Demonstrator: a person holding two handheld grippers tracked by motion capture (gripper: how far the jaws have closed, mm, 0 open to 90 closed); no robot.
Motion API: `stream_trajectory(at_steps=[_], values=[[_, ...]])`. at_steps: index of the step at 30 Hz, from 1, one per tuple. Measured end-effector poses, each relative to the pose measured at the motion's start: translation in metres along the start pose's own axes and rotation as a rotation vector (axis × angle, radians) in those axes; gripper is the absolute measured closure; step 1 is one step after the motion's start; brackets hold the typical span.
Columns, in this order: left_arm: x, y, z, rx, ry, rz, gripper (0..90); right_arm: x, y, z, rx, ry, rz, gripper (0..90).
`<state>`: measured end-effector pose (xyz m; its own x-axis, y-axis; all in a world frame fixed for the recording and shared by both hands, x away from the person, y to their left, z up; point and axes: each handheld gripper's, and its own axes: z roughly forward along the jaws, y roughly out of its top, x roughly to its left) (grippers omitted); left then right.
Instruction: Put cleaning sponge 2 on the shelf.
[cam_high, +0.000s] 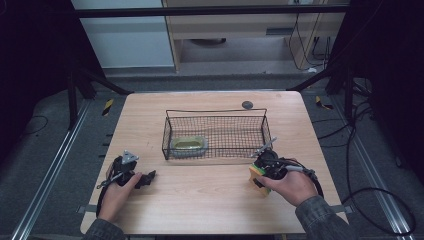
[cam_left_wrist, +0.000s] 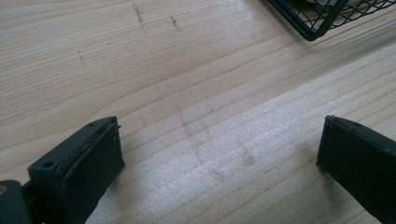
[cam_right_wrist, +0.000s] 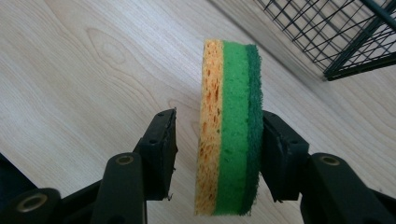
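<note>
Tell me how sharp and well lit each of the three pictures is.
High view: dim, dark at both sides, the table evenly lit, the right gripper small and soft. Left gripper view: bright, wood grain crisp, the near jaws slightly soft, a faint shadow under each. Right gripper view: the sponge sharp and vivid, the basket at the top right slightly blurred.

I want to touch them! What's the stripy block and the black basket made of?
The stripy block looks like a kitchen sponge: soft foam in a holey orange layer and a green layer, with a darker, rough-looking green scrubbing side. The black basket looks like thin metal wire, probably coated matt black: you can see through its criss-cross mesh. It sits on a table that looks like pale wood, with grain lines.
</note>
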<state>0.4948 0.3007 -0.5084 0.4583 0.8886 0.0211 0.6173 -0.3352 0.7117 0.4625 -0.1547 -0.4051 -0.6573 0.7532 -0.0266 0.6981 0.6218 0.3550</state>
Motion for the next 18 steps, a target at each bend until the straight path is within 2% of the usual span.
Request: stream_trajectory(at_steps=[6,10,12,14,18], values=[[0.0,0.0,0.0,-0.001,-0.001,-0.005,0.0,-0.001,0.002,0.006,0.028,0.005,0.016,51.9],[0.0,0.0,0.0,-0.001,-0.001,-0.005,0.0,-0.003,0.003,0.01,0.051,0.008,0.018,58.7],[0.0,0.0,0.0,-0.001,-0.001,-0.005,0.0,-0.005,0.003,0.01,0.05,0.006,0.022,64.0],[0.0,0.0,0.0,0.0,-0.001,-0.004,0.0,-0.007,0.003,0.005,0.038,0.022,0.028,64.6],[0.0,0.0,0.0,-0.001,-0.001,-0.004,0.0,-0.008,0.004,-0.009,-0.001,0.021,0.029,64.7]])
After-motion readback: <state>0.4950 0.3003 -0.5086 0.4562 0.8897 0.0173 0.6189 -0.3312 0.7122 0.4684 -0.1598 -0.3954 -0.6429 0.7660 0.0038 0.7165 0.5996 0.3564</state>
